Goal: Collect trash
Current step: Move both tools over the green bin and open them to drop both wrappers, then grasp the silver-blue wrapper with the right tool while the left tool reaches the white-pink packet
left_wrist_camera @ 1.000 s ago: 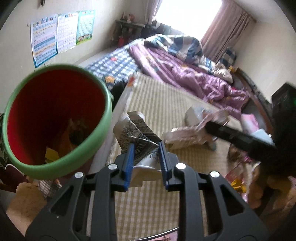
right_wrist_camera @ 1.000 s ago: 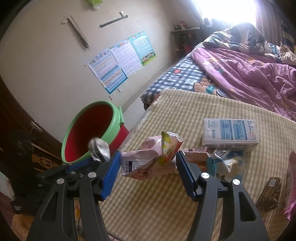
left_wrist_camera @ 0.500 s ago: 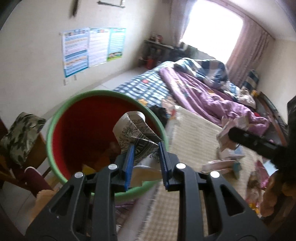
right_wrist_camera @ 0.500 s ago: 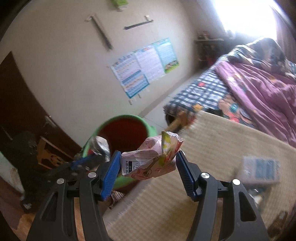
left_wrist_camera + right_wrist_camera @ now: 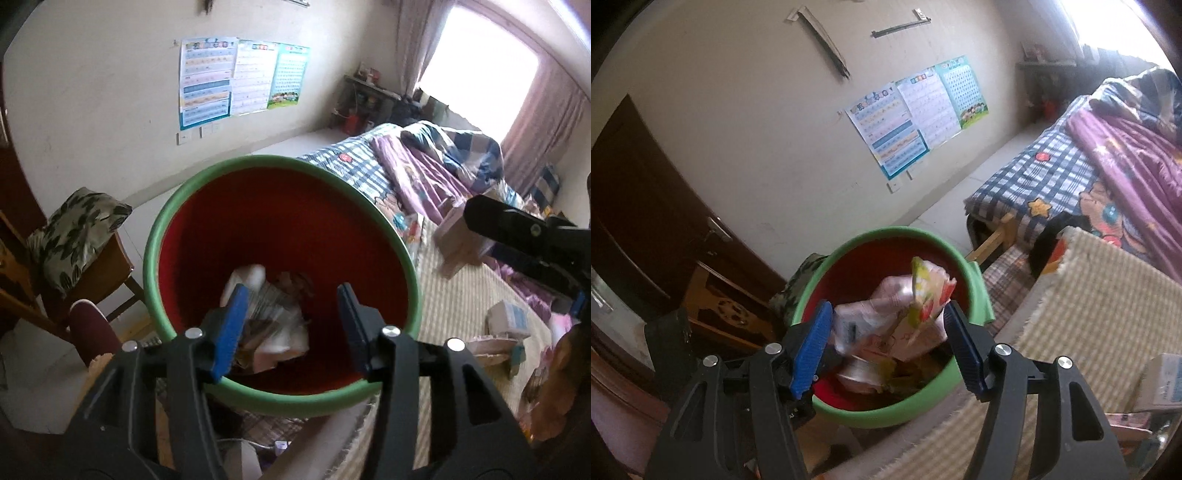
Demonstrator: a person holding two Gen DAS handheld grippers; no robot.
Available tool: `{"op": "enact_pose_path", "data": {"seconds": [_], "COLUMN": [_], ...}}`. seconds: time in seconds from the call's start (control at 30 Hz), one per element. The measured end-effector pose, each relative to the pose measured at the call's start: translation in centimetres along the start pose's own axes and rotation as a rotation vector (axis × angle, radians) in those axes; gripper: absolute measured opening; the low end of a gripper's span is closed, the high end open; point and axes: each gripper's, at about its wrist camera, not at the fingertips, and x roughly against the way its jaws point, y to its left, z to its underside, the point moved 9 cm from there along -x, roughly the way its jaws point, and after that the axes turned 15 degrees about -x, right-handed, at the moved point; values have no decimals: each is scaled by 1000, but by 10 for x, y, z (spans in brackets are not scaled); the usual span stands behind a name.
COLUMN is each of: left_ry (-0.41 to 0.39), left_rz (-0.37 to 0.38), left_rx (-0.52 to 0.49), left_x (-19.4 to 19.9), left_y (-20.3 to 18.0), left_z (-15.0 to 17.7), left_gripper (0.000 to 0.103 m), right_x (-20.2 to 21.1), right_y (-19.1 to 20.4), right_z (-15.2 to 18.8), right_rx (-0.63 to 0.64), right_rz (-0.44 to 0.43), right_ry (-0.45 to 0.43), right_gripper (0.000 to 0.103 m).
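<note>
Holding crumpled trash (image 5: 269, 325), one bin (image 5: 155, 266) sits below both grippers. Left gripper (image 5: 291, 328) gapes wide, empty; right gripper (image 5: 886, 347) clamps one wrapper (image 5: 901, 317).

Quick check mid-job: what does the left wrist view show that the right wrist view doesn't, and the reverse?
Left wrist only: the left gripper open above the bin, crumpled paper lying inside, and the window.

Right wrist only: the right gripper holding a pink snack wrapper between its fingers, and a dark wooden door.

Both: the green-rimmed red bin, wall posters, and striped mat.
</note>
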Motion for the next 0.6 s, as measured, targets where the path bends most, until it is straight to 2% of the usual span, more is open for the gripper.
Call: {"op": "enact_pose_path", "data": {"seconds": [0.07,0.3,0.4,0.6], "left_ry": [3,-4,-11,-35], "left_rz": [-10,-6,4,31], "left_rx": [-4,-16,-22,-47], "left_x": [-2,2,6,15], "left_y": [3,0,-5,-22], "left_z": [1,1,0,-4], "left_gripper": [52,53,53,53], "right_x": [2,26,44,88], "right_y": [-1,-10,-23,-72], "right_z": [-1,-4,-5,0], "right_rx": [-5,-21,-22,-31], "right_rz": [-5,-6,17,130], "right_ry": [-8,-39,-61,-129], "right_gripper": [69,69,69,69]}}
